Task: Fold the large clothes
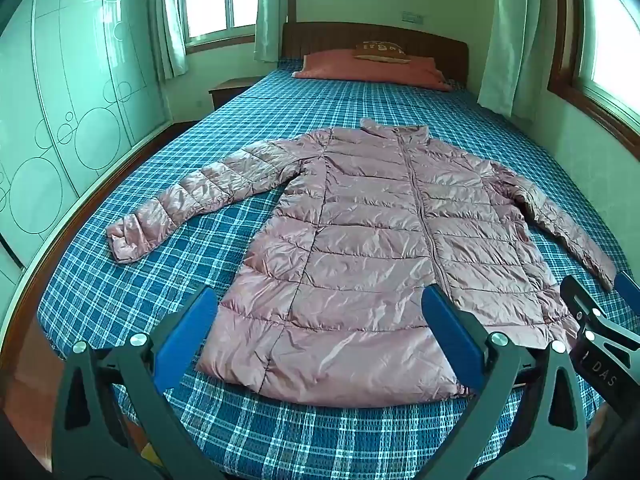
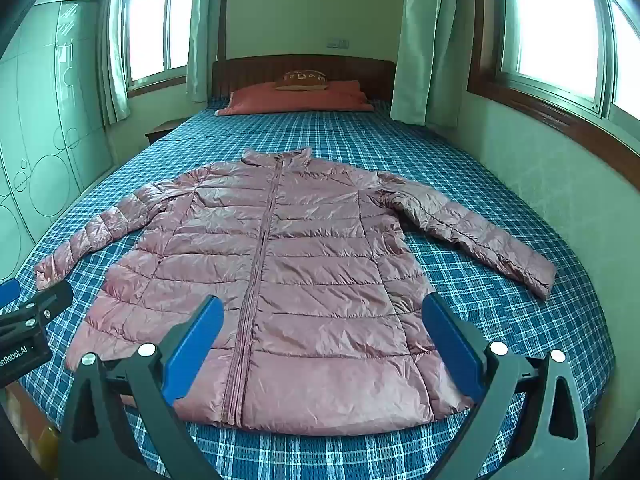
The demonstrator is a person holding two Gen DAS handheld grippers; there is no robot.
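Jacket (image 2: 280, 280) flat on bed (image 2: 520, 352); collar apparently toward headboard (image 2: 300, 68).

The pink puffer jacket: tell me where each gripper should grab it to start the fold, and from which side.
The jacket lies flat, zipped, front up, sleeves spread. Probably best: left gripper takes the left sleeve cuff from the bed's outer left; right gripper takes the right cuff from the right. The cuffs are thin free ends on the plaid sheet, easy to pinch and swing across the body.

A home bedroom: a bed (image 1: 320, 120) with plaid sheet, pillow (image 1: 372, 70), curtained windows (image 2: 150, 24) and wardrobe (image 1: 60, 100).
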